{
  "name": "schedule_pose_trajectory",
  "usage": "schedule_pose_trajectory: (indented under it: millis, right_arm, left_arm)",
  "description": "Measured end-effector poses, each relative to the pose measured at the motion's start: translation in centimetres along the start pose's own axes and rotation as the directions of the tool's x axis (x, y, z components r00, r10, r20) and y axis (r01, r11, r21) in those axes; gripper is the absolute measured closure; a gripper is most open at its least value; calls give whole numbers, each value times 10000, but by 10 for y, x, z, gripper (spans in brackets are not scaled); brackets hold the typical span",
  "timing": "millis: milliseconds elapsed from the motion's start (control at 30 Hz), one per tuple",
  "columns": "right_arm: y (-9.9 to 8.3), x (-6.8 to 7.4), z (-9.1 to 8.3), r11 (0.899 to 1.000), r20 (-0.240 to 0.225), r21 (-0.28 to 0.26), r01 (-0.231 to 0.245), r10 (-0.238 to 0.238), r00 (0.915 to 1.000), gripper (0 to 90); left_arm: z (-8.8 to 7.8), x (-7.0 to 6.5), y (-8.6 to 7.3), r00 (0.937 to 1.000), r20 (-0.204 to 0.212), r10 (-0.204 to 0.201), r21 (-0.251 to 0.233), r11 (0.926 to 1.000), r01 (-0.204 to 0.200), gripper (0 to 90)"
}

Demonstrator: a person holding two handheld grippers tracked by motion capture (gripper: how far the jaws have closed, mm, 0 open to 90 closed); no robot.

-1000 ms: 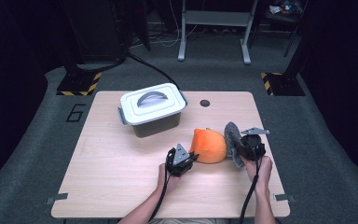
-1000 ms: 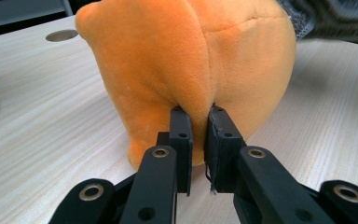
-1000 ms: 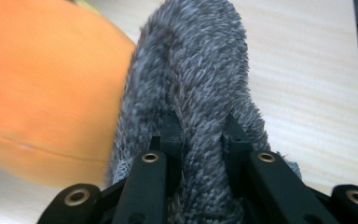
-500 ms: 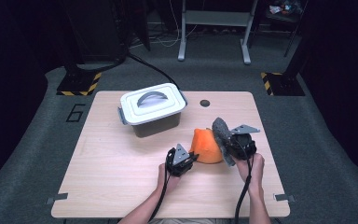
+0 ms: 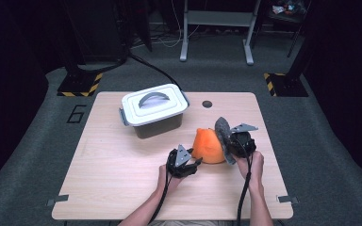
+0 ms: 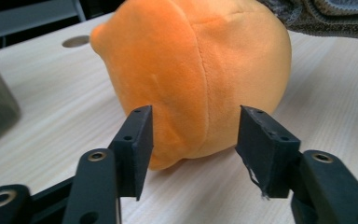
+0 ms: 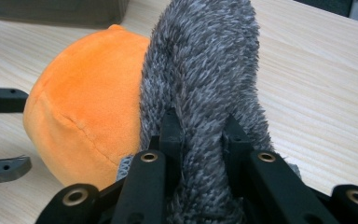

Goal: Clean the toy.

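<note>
An orange plush toy [image 5: 208, 146] sits on the wooden table [image 5: 113, 165], right of centre. A grey fuzzy cloth [image 5: 223, 131] stands upright against its right side, pinched by my right gripper [image 5: 227, 146], whose jaws are shut on the cloth [image 7: 200, 93]. The orange plush [image 7: 84, 116] shows just left of the cloth in the right gripper view. My left gripper [image 5: 197, 162] is open at the plush's left front. In the left gripper view its jaws stand apart on either side of the plush [image 6: 191, 70], close to it without squeezing.
A grey lidded box [image 5: 153, 109] with a handle stands at the back left of the table. A small round hole [image 5: 207, 103] lies near the far edge. The person's forearms come in from the near edge.
My right gripper has carried the grey cloth leftward, up against the orange plush. The left gripper has barely moved.
</note>
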State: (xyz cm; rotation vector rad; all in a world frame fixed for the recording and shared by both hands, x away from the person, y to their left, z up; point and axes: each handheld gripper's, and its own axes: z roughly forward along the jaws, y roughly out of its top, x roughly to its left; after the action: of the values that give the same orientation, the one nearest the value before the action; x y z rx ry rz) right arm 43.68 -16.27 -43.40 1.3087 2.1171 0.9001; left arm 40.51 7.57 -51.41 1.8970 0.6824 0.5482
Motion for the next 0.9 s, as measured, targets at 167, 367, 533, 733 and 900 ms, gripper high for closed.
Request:
schedule_pose_trajectory:
  millis: [167,367,533,733,900]
  right_arm:
    - [0,-7,4,9999,-158,107,-12,14,9999,751]
    - [1,-11,7,9999,-245,130,-48,51,9997,751]
    - [0,-14,11,9999,-273,28,-148,149,9995,751]
    - [2,-13,10,9999,-121,6,-118,118,9999,751]
    - [3,-14,3,9994,-163,-280,-196,192,9997,750]
  left_arm:
    - [3,2,4,10000,21,-27,341,9994,26,386]
    - [14,3,2,9999,-15,113,809,9967,-111,423]
    - [20,0,2,9995,-204,243,810,9965,-226,580]
    - [22,-3,3,9992,-365,176,752,9971,-149,730]
    - [17,0,3,9999,-88,-123,560,9983,128,771]
